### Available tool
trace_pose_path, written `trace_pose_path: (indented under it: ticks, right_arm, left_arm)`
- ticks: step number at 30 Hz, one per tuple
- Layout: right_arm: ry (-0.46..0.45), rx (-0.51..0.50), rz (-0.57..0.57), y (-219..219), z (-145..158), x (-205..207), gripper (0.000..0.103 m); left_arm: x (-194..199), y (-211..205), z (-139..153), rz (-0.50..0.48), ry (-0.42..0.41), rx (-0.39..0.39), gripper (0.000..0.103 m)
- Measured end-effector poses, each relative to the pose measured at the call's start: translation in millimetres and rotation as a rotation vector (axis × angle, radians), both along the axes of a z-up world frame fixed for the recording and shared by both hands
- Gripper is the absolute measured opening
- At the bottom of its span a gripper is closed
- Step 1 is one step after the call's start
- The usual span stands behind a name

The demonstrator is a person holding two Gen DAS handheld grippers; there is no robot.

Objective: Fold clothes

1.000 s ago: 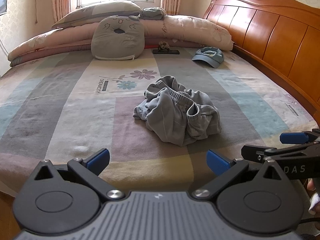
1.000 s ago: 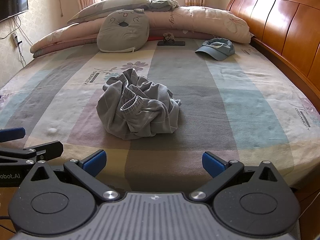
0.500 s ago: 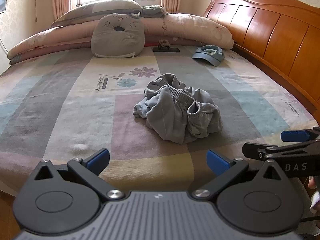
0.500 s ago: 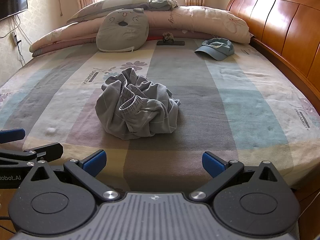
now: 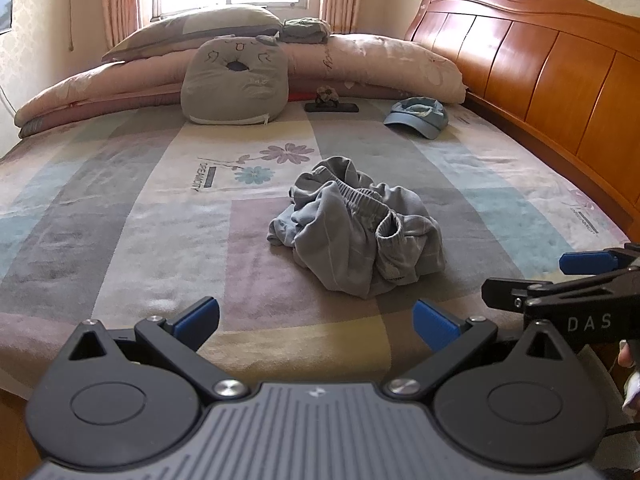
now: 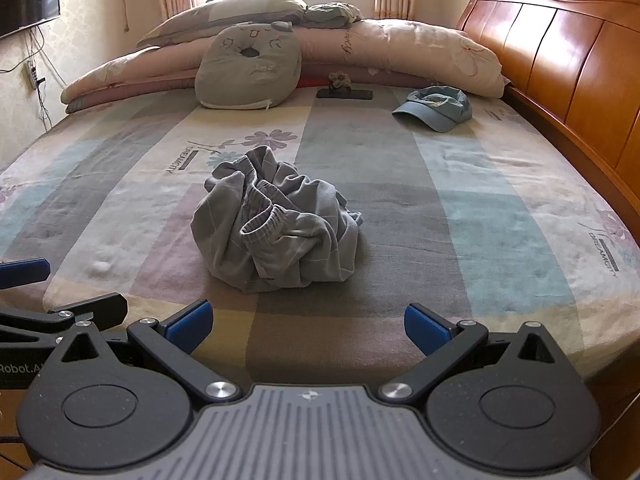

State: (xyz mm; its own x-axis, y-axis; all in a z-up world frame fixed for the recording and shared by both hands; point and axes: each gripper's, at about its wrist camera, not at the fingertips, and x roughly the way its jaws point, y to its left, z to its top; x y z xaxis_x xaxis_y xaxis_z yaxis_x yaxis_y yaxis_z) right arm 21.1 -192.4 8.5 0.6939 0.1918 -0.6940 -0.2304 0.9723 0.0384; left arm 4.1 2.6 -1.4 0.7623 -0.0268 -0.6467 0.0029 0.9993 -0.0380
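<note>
From the left wrist view: crumpled grey elastic-waist garment [image 5: 360,236] heaped mid-bed on the pastel patchwork bedsheet [image 5: 120,232], at 12 o'clock of the left gripper [image 5: 316,320]. Blue-tipped fingers spread wide, holding nothing. Right gripper [image 5: 532,276] pokes in at 3 o'clock.

Right wrist view: same heap sits at 11 o'clock of that gripper, fingers also spread, empty. Blue cap [image 6: 436,108] far off at 1 o'clock.

Step looks like the approach, nothing folded yet. Next: reach in, find the waistband, pull it flat.
</note>
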Motion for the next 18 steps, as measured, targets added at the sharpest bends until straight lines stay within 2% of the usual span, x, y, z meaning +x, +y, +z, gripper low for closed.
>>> trace_pose_path:
  ticks: [18]
  right_arm:
    - [0.006, -0.002, 0.004, 1.4, -2.2, 8.7, 0.103]
  left_arm:
    - [8.9, -0.8, -2.2, -0.008, 0.008, 0.015, 0.102]
